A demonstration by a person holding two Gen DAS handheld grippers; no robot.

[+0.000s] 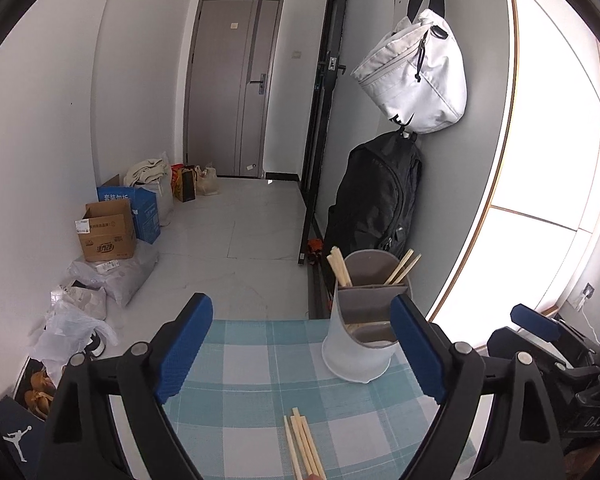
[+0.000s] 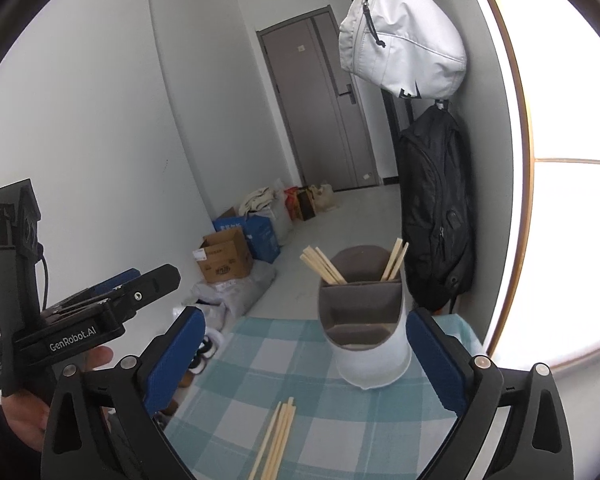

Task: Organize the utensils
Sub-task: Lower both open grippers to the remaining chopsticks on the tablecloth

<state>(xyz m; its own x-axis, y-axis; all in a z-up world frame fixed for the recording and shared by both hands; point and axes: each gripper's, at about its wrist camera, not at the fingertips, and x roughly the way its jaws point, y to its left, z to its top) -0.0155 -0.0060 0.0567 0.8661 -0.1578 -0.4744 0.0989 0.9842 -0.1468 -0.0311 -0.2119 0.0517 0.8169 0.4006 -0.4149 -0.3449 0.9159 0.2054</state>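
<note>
A white utensil holder (image 1: 358, 356) with grey compartments stands at the far end of a blue-and-white checked tablecloth (image 1: 252, 392). Wooden chopsticks (image 1: 339, 267) lean in its rear compartments, some left, some right. More loose chopsticks (image 1: 304, 446) lie on the cloth in front. My left gripper (image 1: 300, 344) hovers open over the cloth, nothing between its blue pads. In the right wrist view the holder (image 2: 370, 344) and the loose chopsticks (image 2: 276, 440) lie ahead of my right gripper (image 2: 306, 354), which is open and holds nothing. The left gripper's body (image 2: 72, 320) shows at the left, held by a hand.
A white bag (image 1: 414, 76) and a black backpack (image 1: 374, 200) hang on the wall just behind the holder. Cardboard boxes (image 1: 108, 232) and plastic bags (image 1: 76, 320) line the floor on the left. A grey door (image 1: 230, 88) is at the far end. A bright window (image 1: 548, 184) is on the right.
</note>
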